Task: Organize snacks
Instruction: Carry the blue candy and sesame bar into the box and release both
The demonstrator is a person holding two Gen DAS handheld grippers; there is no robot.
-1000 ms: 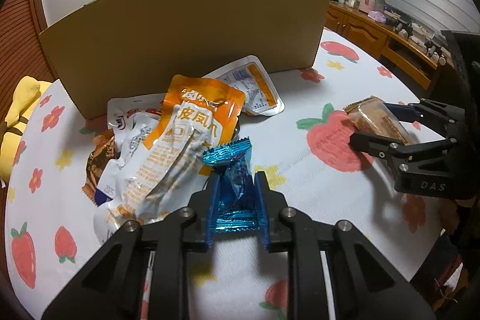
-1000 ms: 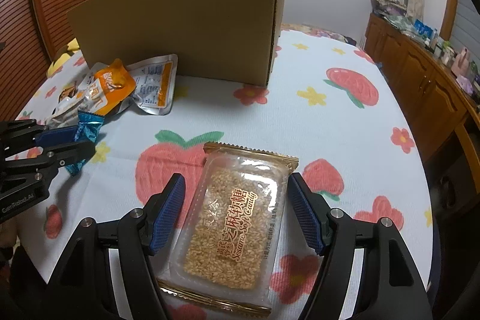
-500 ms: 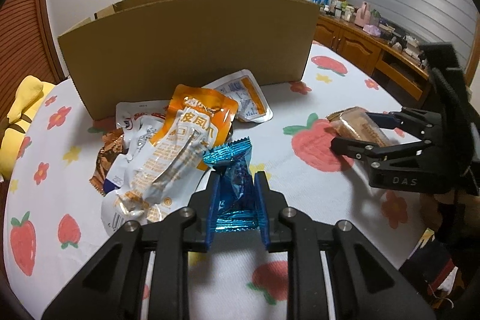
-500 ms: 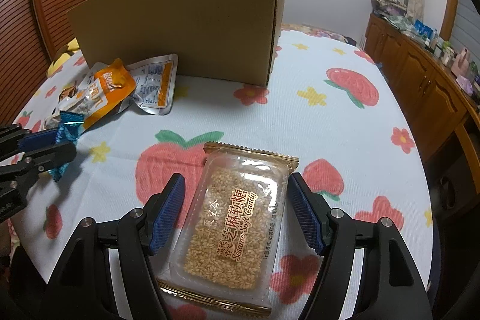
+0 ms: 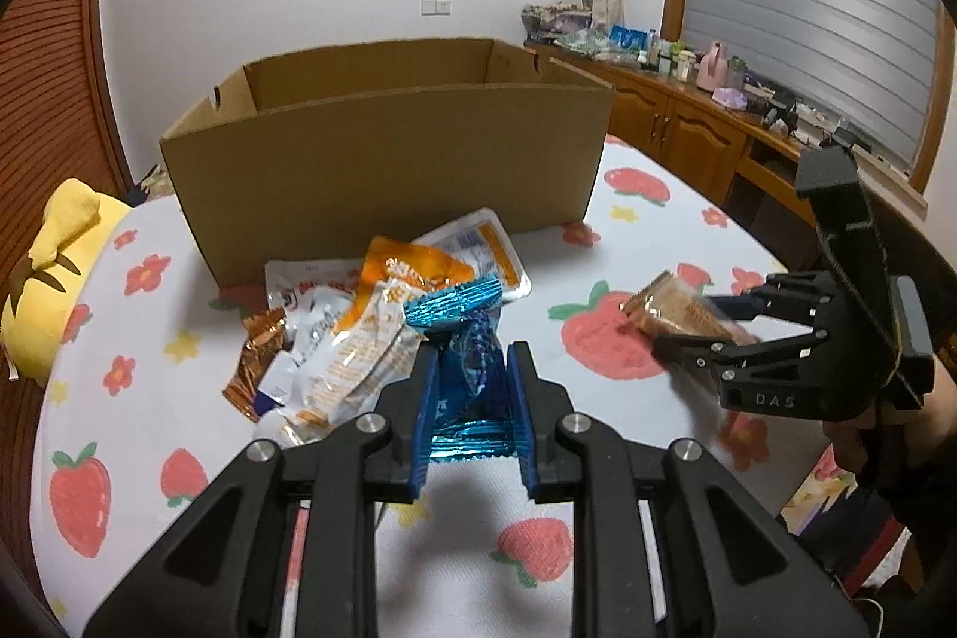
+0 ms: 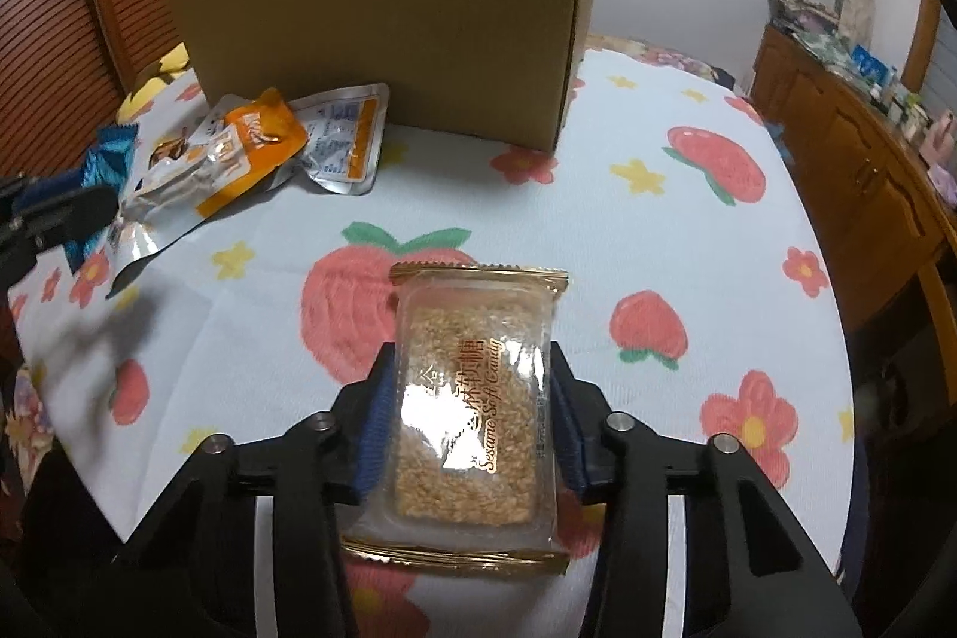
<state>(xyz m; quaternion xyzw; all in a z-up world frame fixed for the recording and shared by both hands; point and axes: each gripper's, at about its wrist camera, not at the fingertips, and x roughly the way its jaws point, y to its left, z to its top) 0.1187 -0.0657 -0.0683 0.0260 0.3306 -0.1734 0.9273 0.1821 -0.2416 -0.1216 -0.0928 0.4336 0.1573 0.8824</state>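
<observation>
My left gripper (image 5: 471,402) is shut on a blue foil candy wrapper (image 5: 469,369) and holds it above the tablecloth, in front of the open cardboard box (image 5: 389,147). My right gripper (image 6: 469,411) is shut on a clear sesame candy pack (image 6: 472,393) with gold edges, lifted off the table. In the left wrist view that pack (image 5: 679,318) is tilted up in the right gripper (image 5: 694,333). A pile of snack pouches, orange (image 5: 383,315) and white, lies before the box. The blue candy also shows in the right wrist view (image 6: 107,171).
The table has a white cloth with strawberries and flowers (image 6: 658,219). A yellow plush toy (image 5: 54,273) lies at the left edge. Wooden cabinets with clutter (image 5: 718,124) stand to the right. The box's inside is mostly hidden behind its wall (image 6: 389,40).
My left gripper has risen and pulled back with the blue candy, so the box opening shows. My right gripper has closed on the sesame pack and lifted it.
</observation>
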